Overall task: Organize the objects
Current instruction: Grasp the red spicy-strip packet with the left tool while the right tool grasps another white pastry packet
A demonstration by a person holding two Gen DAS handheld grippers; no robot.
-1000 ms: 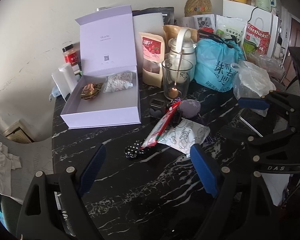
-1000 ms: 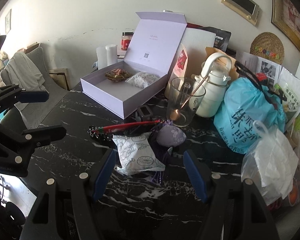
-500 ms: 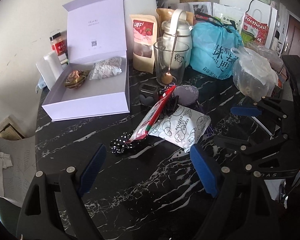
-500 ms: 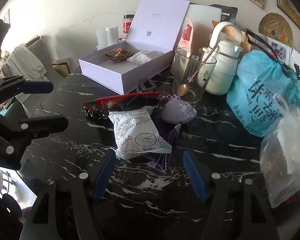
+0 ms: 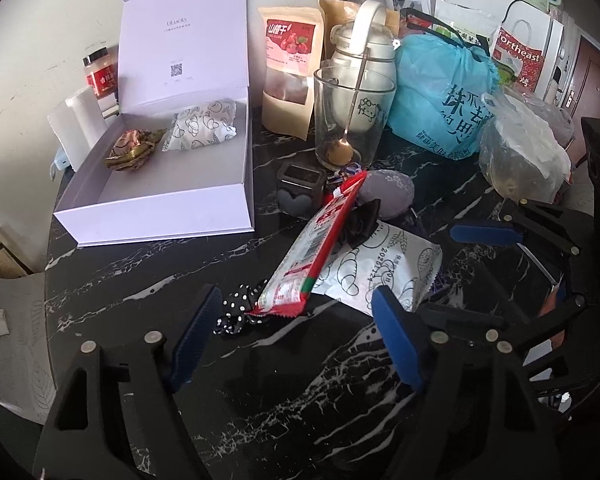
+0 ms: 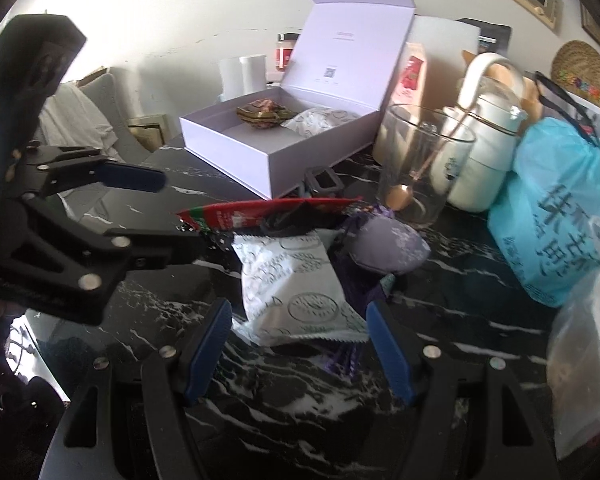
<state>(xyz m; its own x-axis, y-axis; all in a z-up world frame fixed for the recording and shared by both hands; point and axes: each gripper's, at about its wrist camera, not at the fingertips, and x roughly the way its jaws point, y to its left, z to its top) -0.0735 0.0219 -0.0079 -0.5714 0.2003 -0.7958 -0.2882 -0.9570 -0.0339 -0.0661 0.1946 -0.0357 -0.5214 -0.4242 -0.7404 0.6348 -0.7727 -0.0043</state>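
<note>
On the black marble table [image 5: 148, 280] lies a pile: a red snack packet [image 5: 320, 248] across a white pastry packet [image 5: 384, 268], a polka-dot bow [image 5: 236, 314] and a purple pouch [image 5: 392, 190]. My left gripper [image 5: 298, 300] is closing around the red packet's near end, its pads still apart from it. My right gripper [image 6: 300, 312] stands open with the white pastry packet's [image 6: 296, 280] near edge between its fingers. An open lilac box [image 5: 160, 208] holds a gold-wrapped sweet [image 5: 130, 152] and another white packet [image 5: 202, 126]. Each gripper appears in the other's view: left gripper [image 6: 184, 214], right gripper [image 5: 440, 272].
Behind the pile stand a small black holder [image 5: 300, 192], a glass with a spoon [image 5: 352, 120], a white kettle [image 5: 360, 40], a snack pouch [image 5: 292, 72], a blue bag [image 5: 440, 92] and a clear plastic bag [image 5: 524, 152]. White rolls [image 5: 76, 120] stand at the table's left edge.
Both grippers have sunk toward the pile, which now looks larger and nearer. The left gripper's fingers have drawn a little closer together.
</note>
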